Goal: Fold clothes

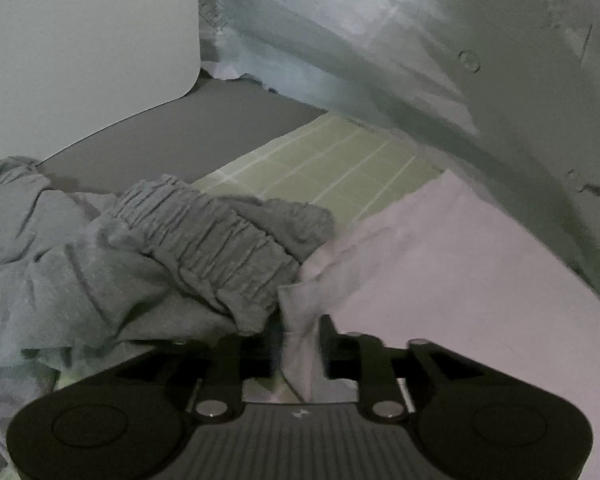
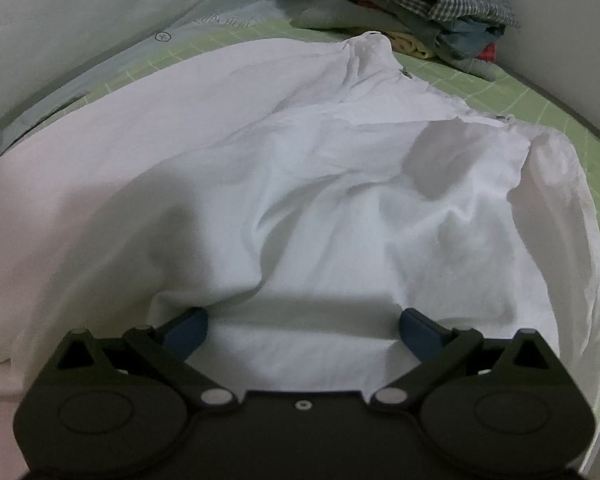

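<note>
— Between the left gripper's (image 1: 300, 344) dark jaws stands a fold of the white garment (image 1: 440, 280); they are partly closed around it, though whether the pads press it cannot be told.

— And the right gripper (image 2: 302, 330)?

— Its blue-tipped jaws are spread wide, resting on the white garment (image 2: 300, 168) without pinching it.

— Where does that cloth lie?

— Spread over a green gridded mat (image 2: 540, 92), thin and crumpled, its long axis running away from the right camera toward a bunched end.

— Anything beside it?

— A grey ribbed-waistband garment (image 1: 204, 232), touching it, and a stack of folded clothes (image 2: 432, 8) topped by checked fabric.
</note>
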The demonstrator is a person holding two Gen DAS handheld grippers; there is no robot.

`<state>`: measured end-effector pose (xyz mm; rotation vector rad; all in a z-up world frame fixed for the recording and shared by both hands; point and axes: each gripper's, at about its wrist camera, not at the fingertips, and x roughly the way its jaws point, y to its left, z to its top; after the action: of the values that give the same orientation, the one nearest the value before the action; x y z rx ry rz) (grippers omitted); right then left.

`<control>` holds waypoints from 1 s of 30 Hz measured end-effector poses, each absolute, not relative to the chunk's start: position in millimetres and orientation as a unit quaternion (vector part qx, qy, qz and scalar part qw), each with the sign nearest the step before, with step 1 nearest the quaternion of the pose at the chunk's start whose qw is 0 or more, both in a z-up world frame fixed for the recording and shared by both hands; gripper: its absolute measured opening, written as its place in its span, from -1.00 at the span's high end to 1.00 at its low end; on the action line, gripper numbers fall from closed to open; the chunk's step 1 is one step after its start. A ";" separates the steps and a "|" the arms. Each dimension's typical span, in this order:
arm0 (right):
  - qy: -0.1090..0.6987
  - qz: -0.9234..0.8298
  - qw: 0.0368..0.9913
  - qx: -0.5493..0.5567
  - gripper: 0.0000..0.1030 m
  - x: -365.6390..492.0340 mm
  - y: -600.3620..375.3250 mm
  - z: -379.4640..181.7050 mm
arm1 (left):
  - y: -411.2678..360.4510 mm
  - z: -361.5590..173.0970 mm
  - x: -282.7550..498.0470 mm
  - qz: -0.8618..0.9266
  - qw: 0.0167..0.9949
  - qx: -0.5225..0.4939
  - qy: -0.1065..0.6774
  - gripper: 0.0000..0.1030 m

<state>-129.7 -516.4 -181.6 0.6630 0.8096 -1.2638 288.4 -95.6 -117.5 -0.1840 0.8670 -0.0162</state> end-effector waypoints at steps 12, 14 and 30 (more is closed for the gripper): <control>0.394 -0.485 0.732 0.274 -1.00 -145.6 -514.0 -180.1 | -158.7 -70.1 208.5 -0.112 0.902 -0.061 0.413 -0.71; 0.395 -0.463 0.745 0.274 -1.00 -155.3 -510.4 -179.0 | -183.9 -67.8 179.8 -0.138 0.895 -0.041 0.423 -0.75; 0.236 -0.343 0.811 0.411 -0.99 -303.4 -538.6 -153.0 | -230.5 -65.3 -54.2 -0.217 0.873 0.036 0.436 -0.76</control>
<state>-303.4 -538.6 -153.0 0.8791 0.5044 -0.7319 -54.2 -230.5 -65.3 0.0749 0.9106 -0.4524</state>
